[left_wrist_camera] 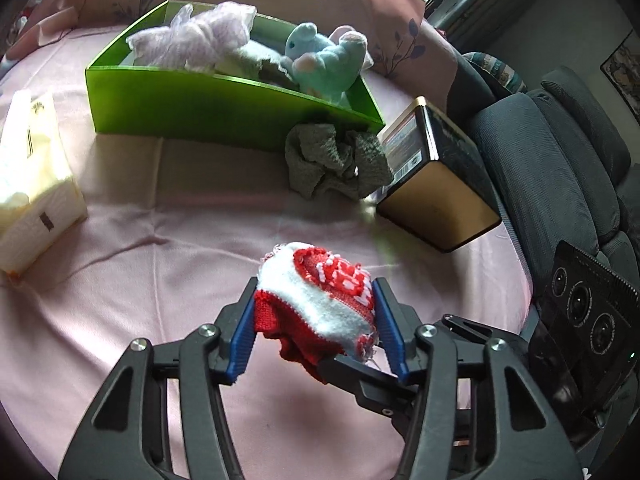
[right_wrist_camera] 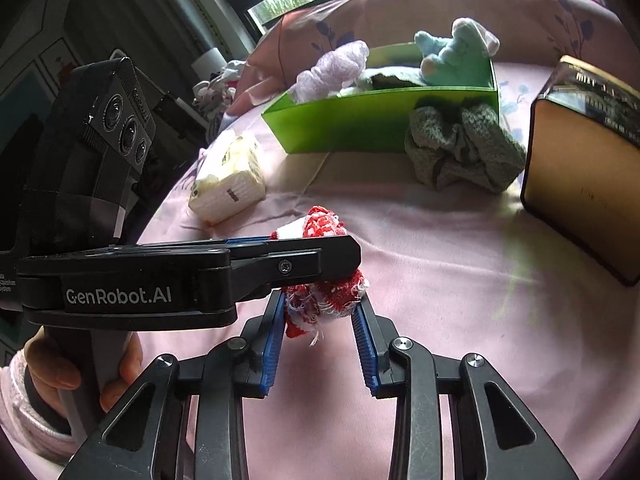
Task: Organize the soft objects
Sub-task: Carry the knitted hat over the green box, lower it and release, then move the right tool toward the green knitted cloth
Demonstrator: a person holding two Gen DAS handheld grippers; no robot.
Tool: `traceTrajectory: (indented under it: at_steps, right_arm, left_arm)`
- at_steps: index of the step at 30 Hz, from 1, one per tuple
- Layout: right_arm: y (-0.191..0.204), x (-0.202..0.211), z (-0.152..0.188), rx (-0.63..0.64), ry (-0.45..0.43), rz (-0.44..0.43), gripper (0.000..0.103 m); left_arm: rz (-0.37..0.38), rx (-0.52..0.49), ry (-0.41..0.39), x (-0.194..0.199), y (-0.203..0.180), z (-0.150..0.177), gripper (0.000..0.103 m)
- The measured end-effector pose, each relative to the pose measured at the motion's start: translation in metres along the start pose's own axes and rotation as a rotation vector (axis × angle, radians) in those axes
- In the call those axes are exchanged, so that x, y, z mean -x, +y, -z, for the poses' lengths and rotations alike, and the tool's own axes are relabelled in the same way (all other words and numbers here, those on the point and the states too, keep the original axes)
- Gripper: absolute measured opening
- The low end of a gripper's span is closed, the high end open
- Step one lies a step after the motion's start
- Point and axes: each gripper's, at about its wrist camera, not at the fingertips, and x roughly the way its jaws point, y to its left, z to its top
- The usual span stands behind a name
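A bed (left_wrist_camera: 120, 240) spread with a pink sheet is seen below a window, a green box (left_wrist_camera: 224, 108) of plush toys at its far side. A red-and-white knitted sock (left_wrist_camera: 324, 300), bunched up, is held above the sheet: the left tool (left_wrist_camera: 316, 320) is clamped on its bulk, and the right tool (right_wrist_camera: 320, 320) is pressed on its frayed end. It is judged light, limp and compressible; the thick bunched middle is best gripped, since loose threads may snag.
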Motion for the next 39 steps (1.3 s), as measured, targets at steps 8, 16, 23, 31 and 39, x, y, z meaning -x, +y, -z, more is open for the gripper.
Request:
traceTrajectory:
  at_steps: [8, 16, 23, 31, 39]
  right_arm:
    - [0.004, 0.003, -0.078, 0.059, -0.133, 0.024, 0.035]
    - [-0.014, -0.036, -0.154, 0.041, -0.174, 0.054, 0.035]
    - [-0.033, -0.08, -0.184, 0.024, -0.123, 0.107, 0.035]
    - [-0.041, -0.07, -0.178, 0.017, -0.126, 0.17, 0.056]
    - [-0.021, -0.004, -0.144, 0.063, -0.195, 0.174, 0.056]
  left_arm:
    - [-0.055, -0.074, -0.12, 0.02, -0.015, -0.08, 0.053]
    - [-0.093, -0.026, -0.142, 0.0, 0.01, -0.161, 0.054]
    - [-0.143, 0.036, -0.114, -0.034, 0.038, -0.199, 0.059]
    - [-0.182, 0.085, -0.115, -0.032, 0.055, -0.205, 0.088]
    - [-0.122, 0.048, -0.208, 0.024, 0.034, -0.181, 0.088]
